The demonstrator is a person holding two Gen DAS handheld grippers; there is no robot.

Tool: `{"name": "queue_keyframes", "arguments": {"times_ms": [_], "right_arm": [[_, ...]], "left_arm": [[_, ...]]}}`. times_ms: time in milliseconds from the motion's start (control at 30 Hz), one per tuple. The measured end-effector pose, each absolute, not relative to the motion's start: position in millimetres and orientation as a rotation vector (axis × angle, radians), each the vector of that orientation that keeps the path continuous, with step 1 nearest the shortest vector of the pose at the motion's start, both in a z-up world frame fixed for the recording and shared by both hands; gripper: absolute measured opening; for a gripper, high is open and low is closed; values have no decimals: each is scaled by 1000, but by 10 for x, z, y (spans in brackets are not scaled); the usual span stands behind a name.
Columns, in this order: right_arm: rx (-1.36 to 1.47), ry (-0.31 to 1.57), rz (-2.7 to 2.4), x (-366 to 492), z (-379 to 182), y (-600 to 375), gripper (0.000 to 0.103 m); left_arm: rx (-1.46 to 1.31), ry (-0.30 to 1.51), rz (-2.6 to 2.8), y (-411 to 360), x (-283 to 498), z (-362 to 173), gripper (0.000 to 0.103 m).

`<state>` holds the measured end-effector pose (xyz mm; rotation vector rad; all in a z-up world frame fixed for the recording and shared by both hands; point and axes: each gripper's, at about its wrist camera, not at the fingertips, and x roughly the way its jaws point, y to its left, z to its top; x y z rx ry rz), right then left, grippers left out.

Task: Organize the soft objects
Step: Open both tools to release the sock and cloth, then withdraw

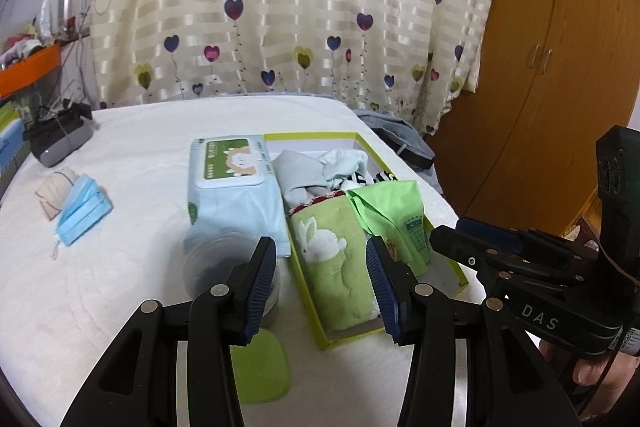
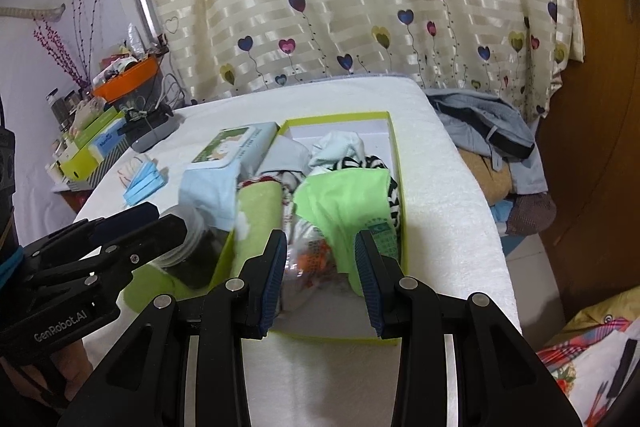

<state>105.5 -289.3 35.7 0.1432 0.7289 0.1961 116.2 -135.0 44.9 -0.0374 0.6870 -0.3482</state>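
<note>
Most of the soft stuff looks packed already – the lime-edged box (image 1: 460,273) on the white-covered counter (image 1: 120,307) is stuffed: a green rabbit towel (image 1: 340,267) along its left side, a bright green cloth (image 2: 344,195) on the right, and a grey sock (image 1: 296,171), pale rolled socks (image 1: 346,161) and something black-and-white striped (image 2: 372,163) toward the box's far end.

Both grippers are released and empty. The left gripper (image 1: 322,287) hangs over the near end of the box with the rabbit towel between its spread jaws, not touching as far as I can tell. The right gripper (image 2: 322,279) hovers over the near right part of the box, jaws apart around the green cloth and some patterned fabric I can't identify.

What's left, I'd guess: the wet wipes pack (image 1: 232,187) sits just left of the box, touching its wall, and further left of that lie blue face masks (image 1: 82,211) with a pinkish cloth item (image 1: 54,191) beside them – still loose. A clear round container (image 1: 218,263) and a green lid (image 1: 260,367) sit near the box's near-left corner; not soft, so probably staying put
</note>
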Motion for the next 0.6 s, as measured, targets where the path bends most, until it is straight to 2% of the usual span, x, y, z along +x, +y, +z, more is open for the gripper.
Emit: {"name": "queue_keyframes", "arguments": {"times_ms": [167, 600], "right_arm": [[122, 698, 206, 891, 476, -2773, 43], [90, 642, 216, 534, 734, -2528, 44]], "left_arm": [[-41, 672, -338, -1241, 1037, 521, 46], [-67, 617, -316, -902, 689, 707, 46]]}}
